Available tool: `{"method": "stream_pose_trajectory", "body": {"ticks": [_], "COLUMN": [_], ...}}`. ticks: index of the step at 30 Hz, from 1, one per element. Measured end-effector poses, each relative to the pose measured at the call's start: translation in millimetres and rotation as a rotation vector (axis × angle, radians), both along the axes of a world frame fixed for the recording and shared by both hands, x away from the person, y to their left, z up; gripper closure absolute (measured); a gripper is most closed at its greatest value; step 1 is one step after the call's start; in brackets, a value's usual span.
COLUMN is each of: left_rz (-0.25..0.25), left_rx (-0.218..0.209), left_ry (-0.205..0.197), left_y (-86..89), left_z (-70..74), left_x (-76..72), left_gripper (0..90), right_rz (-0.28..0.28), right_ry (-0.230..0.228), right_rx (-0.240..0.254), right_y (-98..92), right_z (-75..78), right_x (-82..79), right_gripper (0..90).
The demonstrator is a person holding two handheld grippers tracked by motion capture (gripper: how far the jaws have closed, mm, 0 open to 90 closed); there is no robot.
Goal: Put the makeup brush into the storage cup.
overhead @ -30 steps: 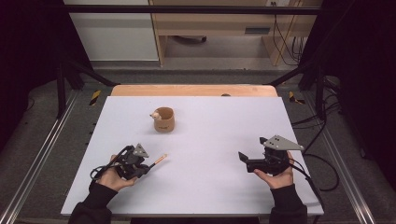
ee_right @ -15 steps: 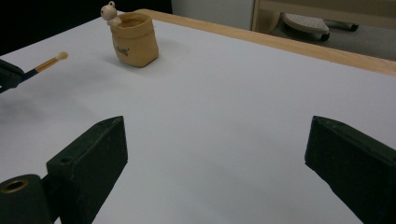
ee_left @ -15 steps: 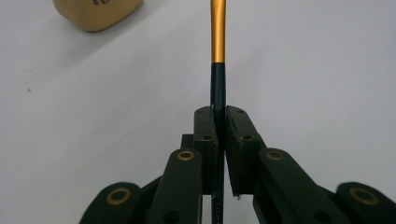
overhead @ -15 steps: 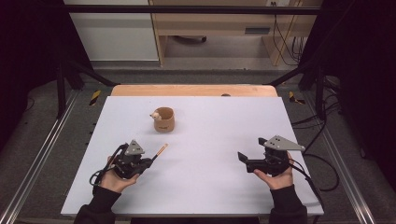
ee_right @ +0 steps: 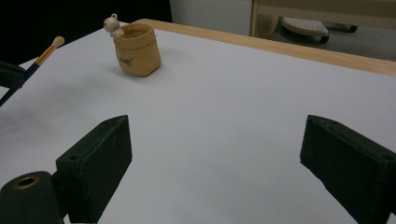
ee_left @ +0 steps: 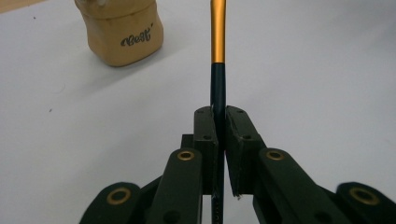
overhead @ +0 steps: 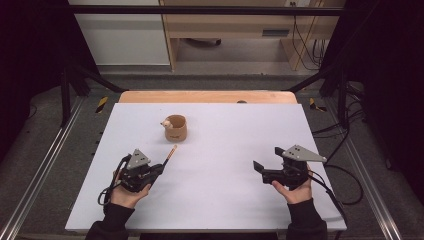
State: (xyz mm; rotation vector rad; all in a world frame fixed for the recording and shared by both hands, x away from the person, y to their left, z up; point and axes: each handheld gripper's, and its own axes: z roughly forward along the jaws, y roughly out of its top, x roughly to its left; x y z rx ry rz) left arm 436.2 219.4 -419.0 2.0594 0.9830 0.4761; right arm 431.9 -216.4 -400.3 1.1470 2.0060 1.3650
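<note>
On the white table [overhead: 225,200] in a dark-walled room, we see the left gripper [ee_left: 220,126] clamped on a thin brush [ee_left: 217,51]: a dark blue-black lower shaft, an orange-gold upper shaft, its pale tip aimed toward the tan pot [overhead: 175,128]. The pot, well apart from it, carries a small figure on its rim and dark script we cannot read. The right gripper [ee_right: 215,154] has just been closing slightly, its jaws wide apart with nothing between them.

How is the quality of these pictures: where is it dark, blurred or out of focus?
High view: the white table is evenly lit, the room at both sides nearly black, the whole soft. Left gripper view: the brush in the left claw is sharp; the tan pot slightly soft. Right gripper view: the right claw blurs up close; the pot is clearer.
</note>
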Motion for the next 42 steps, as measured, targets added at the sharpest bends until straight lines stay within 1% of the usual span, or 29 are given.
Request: {"method": "stream_pose_trajectory", "body": {"ticks": [2, 4, 5, 8, 10, 13, 15, 20, 24, 27, 30, 32, 34, 36, 38, 40, 41, 42], "left_rz": [0.01, 0.025, 0.028, 0.04, 0.046, 0.052, 0.056, 0.058, 0.059, 0.06, 0.059, 0.063, 0.065, 0.069, 0.077, 0.076, 0.078, 0.075], "left_rx": [-0.007, -0.028, -0.027, -0.035, -0.038, -0.041, -0.052, -0.06, -0.062, -0.067, -0.069, -0.08, -0.077, -0.092, -0.107, -0.112, -0.122, -0.121], "left_ry": [-0.019, -0.032, -0.042, -0.06, -0.066, -0.075, -0.081, -0.094, -0.1, -0.115, -0.121, -0.124, -0.129, -0.127, -0.134, -0.138, -0.139, -0.14], "left_y": [-1.7, -4.0, -4.8, -7.4, -9.8, -13.1, -15.7, -22.8, -28.8, -34.2, -39.1, -41.8, -44.2, -45.1, -46.7, -47.7, -49.5, -50.1], "left_z": [1.5, 1.9, 2.7, 3.2, 3.1, 2.7, 2.6, 1.8, 1.0, 0.8, 0.6, 0.9, 2.1, 3.9, 6.2, 8.7, 9.9, 10.7], "left_x": [-2.7, -4.8, -6.0, -8.2, -9.4, -11.1, -12.3, -15.0, -16.9, -18.1, -19.1, -19.6, -19.4, -18.7, -18.8, -18.8, -18.6, -18.3], "left_gripper": [83.0, 83.0, 83.0, 83.0, 83.0, 83.0, 83.0, 83.0, 83.0, 83.0, 83.0, 83.0, 83.0, 83.0, 83.0, 83.0, 83.0, 83.0], "right_rz": [0.005, 0.012, 0.016, 0.026, 0.027, 0.036, 0.031, 0.041, 0.043, 0.049, 0.049, 0.043, 0.044, 0.051, 0.059, 0.056, 0.056, 0.06], "right_ry": [-0.001, -0.003, -0.004, -0.003, -0.007, -0.003, -0.003, -0.01, -0.009, -0.012, -0.008, -0.01, -0.01, -0.012, -0.011, -0.013, -0.012, -0.012], "right_rx": [-0.003, 0.002, 0.002, 0.029, 0.044, 0.081, 0.095, 0.117, 0.121, 0.133, 0.151, 0.153, 0.162, 0.165, 0.166, 0.165, 0.167, 0.174], "right_y": [3.4, 6.7, 7.6, 12.2, 15.1, 19.2, 22.1, 27.3, 31.8, 34.6, 36.8, 38.3, 40.0, 42.3, 45.1, 48.2, 49.8, 51.2], "right_z": [0.6, 0.8, 0.7, 0.1, 0.0, -0.4, -0.1, 1.9, 2.5, 2.8, 2.8, 2.4, 2.3, 2.1, 2.3, 2.9, 3.6, 4.2], "right_x": [-0.8, -1.2, -1.2, -1.3, -1.2, -1.2, -1.4, -1.6, -1.4, -0.8, -0.6, 0.0, 0.4, 1.2, 1.9, 2.8, 3.0, 3.6], "right_gripper": [9.4, 9.4, 9.3, 9.2, 9.4, 10.2, 10.7, 12.0, 13.1, 14.3, 15.1, 15.7, 16.8, 17.4, 18.0, 18.3, 18.6, 18.8]}}
